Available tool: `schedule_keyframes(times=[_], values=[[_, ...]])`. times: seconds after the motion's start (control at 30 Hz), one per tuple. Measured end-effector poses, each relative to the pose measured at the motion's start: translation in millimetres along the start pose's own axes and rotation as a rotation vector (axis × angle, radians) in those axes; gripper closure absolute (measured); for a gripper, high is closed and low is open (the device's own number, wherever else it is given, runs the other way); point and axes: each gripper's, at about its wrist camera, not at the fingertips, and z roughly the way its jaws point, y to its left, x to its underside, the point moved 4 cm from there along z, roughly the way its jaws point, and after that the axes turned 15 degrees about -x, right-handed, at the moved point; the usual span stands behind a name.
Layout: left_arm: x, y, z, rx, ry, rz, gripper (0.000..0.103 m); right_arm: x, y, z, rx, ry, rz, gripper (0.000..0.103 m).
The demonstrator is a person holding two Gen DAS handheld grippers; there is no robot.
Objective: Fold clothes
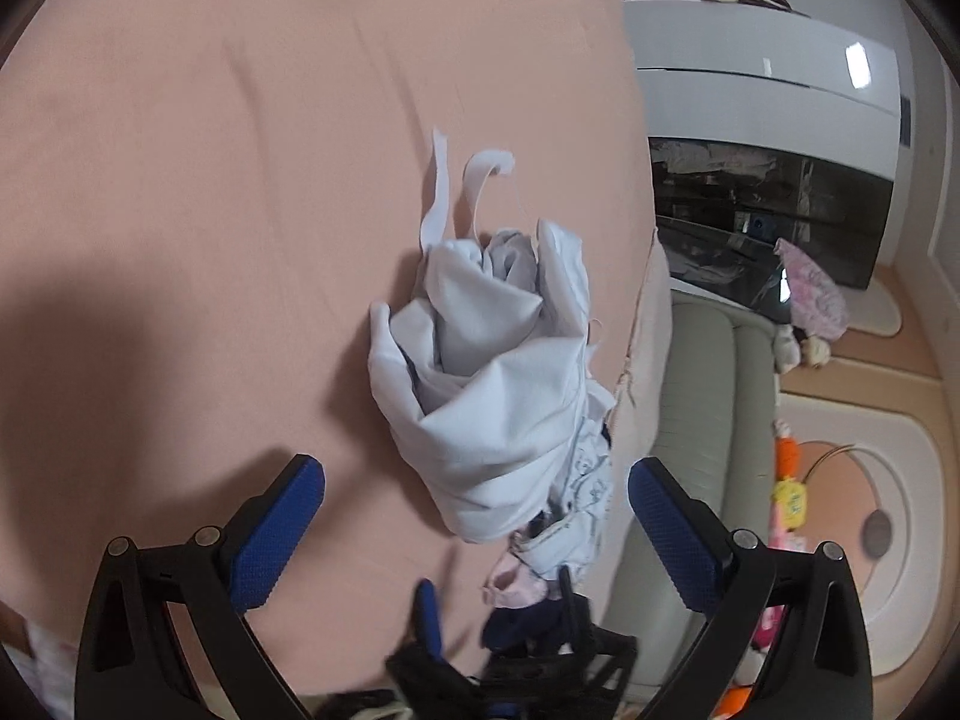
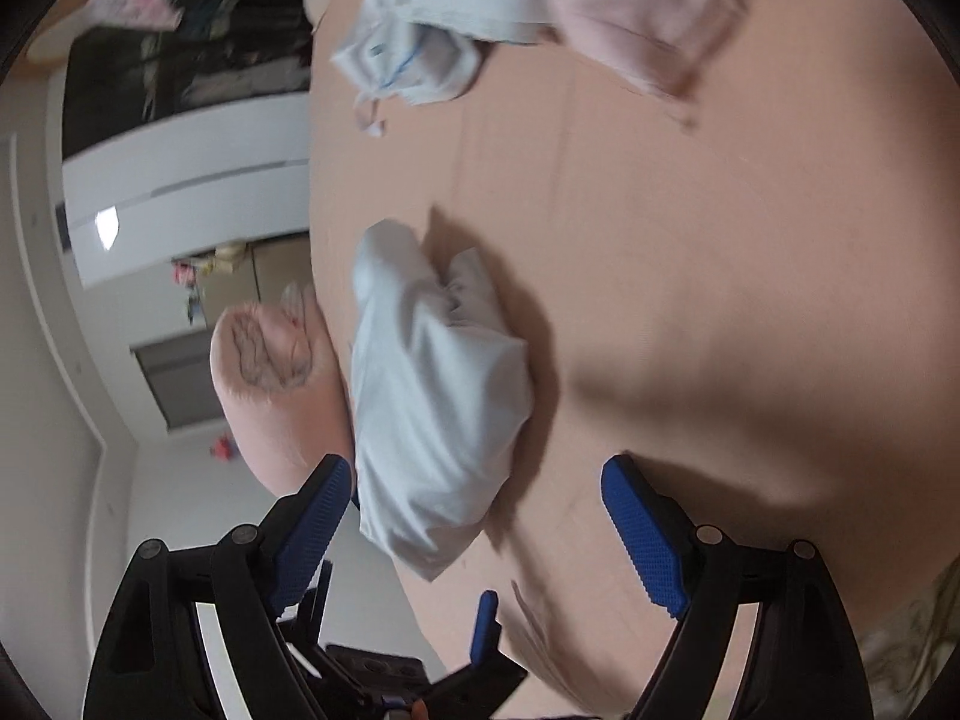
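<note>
A peach-coloured bed (image 1: 210,210) fills most of both wrist views, and it serves here as the landmark.

On the bed, near its edge beside a pale green sofa (image 1: 702,396), lies a crumpled pale blue garment (image 1: 480,372), bunched into a loose heap with two thin straps trailing from its far end. Nothing about it looks folded, so the folding of this piece seems not to have started.

The left gripper (image 1: 477,516) hovers over the near end of this heap with its blue-padded jaws spread wide apart. The cloth sits between them, but the pads do not press on it.

The right gripper (image 2: 477,516) also has its jaws apart, with the same pale heap between them and neither pad pressing on it. This view is blurred.

Farther across the bed from the heap lies a small pile of other clothes (image 2: 480,6), white, pale blue and pink. Whether these are folded or merely dropped cannot be told through the blur. A pink pillow (image 2: 270,396) sits at the bed's edge, just beside the heap.

No basket, box or other container for clothes is visible in either view.
</note>
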Motion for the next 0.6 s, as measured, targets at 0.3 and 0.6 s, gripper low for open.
schedule_keyframes(times=[0.3, 0.6], values=[[-5, 18, 8, 0.064, 0.021, -0.058, 0.0, -14, 5, 21, -0.041, -0.025, 0.0, 0.008], [-19, 11, 22, 0.161, 0.003, -0.064, 0.0, -24, 12, 40, -0.06, -0.019, -0.033, 0.002]])
